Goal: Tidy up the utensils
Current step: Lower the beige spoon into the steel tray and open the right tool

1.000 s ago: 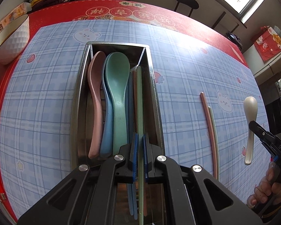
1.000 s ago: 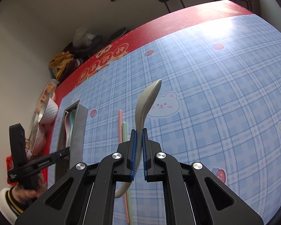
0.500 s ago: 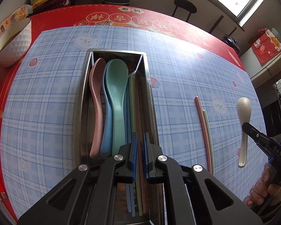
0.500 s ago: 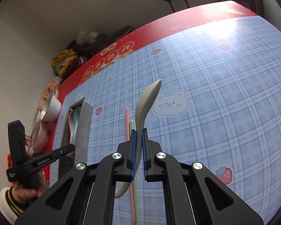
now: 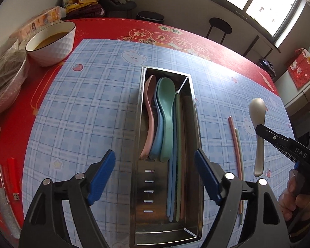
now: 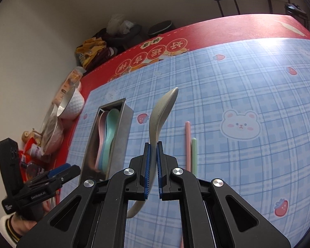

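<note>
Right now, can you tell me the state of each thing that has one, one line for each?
left gripper: open, jaws just opened, nothing between them.
right gripper: shut on the beige spoon, lifted off the table.
metal tray: holds three spoons and several chopsticks.
green chopstick: lying in the tray.
pink and green chopsticks: lying on the tablecloth, outside the tray.
white bowl: upright, brown liquid inside.

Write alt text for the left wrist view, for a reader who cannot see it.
The left gripper, jaws wide apart and empty, hangs over a long stainless-steel utensil tray holding pink, blue and green plastic spoons and chopsticks on a blue plaid tablecloth. At right, the right gripper holds a beige spoon near two loose chopsticks.
</note>
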